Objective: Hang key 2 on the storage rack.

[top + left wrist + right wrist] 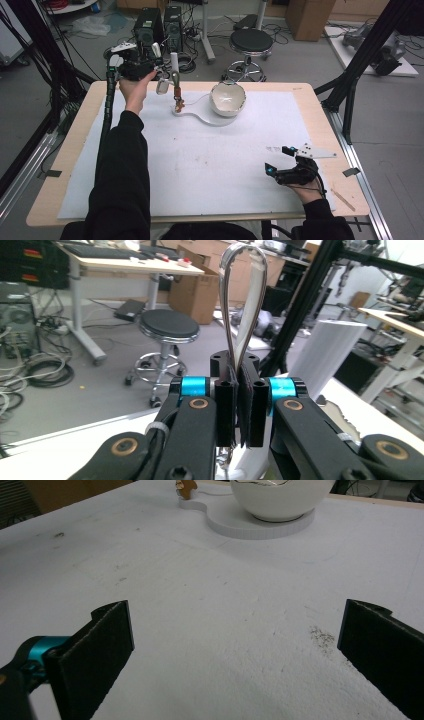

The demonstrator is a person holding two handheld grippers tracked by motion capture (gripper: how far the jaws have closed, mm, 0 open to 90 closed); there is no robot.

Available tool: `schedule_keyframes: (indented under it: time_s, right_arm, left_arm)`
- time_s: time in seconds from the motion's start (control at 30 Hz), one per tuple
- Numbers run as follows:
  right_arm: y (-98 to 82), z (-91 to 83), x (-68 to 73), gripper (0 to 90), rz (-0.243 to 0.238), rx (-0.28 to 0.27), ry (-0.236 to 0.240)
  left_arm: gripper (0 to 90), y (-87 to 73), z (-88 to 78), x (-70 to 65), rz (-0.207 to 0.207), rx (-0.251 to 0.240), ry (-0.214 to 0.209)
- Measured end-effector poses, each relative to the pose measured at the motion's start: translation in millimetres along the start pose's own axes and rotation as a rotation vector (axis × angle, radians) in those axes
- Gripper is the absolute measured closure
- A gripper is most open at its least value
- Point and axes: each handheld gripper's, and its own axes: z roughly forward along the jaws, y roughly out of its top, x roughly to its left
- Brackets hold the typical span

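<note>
Left gripper (167, 75) clamped on spoon (243, 305), raised over table's (300, 90) far left, just beside white bowl (228, 99). Keep bowl-end level, ease rightward toward bowl, avoid clipping rim. Right gripper (277, 159) parked near right, jaws wide apart, nothing held.

Spoon (243, 300): shiny metal, held upright in the left gripper view, rounded end up, lower part clamped between the closed black jaws. In the high view it (175, 80) hangs at the far left of the table, above the narrow end of a flat white stand (200, 114). A small brown piece (178, 104) sits on that narrow end, just under the spoon; contact can't be told. White bowl (228, 98), jagged rim, sits upright on the stand's round end.
</note>
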Motion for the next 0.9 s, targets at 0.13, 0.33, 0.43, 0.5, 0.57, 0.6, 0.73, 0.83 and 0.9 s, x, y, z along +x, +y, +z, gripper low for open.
schedule_keyframes:
  time_s: [0.13,0.33,0.43,0.5,0.57,0.6,0.73,0.83,0.9]
  right_arm:
    - [-1.1,0.0,-1.2,0.4,0.007,-0.004,-0.005]
    - [-1.7,-1.4,-1.7,0.5,0.013,-0.013,-0.014]
    - [-2.2,-1.9,-2.6,0.5,0.013,-0.016,-0.017]
    - [-2.5,-2.2,-3.0,0.4,0.016,-0.017,-0.019]
    - [-2.7,-2.3,-3.2,0.4,0.016,-0.016,-0.022]
    - [-3.1,-2.0,-3.5,0.4,0.014,-0.017,-0.023]
    - [-3.8,-1.6,-5.1,0.4,0.018,-0.014,-0.026]
    - [-4.0,-1.3,-5.5,0.4,0.019,-0.014,-0.031]
    - [-4.1,-1.3,-5.3,0.5,0.018,-0.01,-0.035]
  left_arm:
    - [86.3,-5.1,6.4,-4.6,0.01,0.043,-0.016]
    - [74.1,-9.3,10.5,-7.4,-0.033,0.089,-0.032]
    - [54.9,-9.4,4.0,-4.5,-0.069,0.062,-0.013]
    - [44.0,-10.4,-3.4,0.5,-0.095,0.04,0.004]
    - [29.3,-11.9,-11.3,3.5,-0.094,0.031,0.061]
    - [23.2,-12.8,-15.0,5.6,-0.093,0.035,0.084]
    - [6.3,-17.7,-33.1,14.9,-0.101,0.045,0.137]
    - [1.7,-21.4,-48.8,20.1,-0.101,0.042,0.163]
    - [1.7,-23.5,-58.1,23.4,-0.103,0.038,0.164]
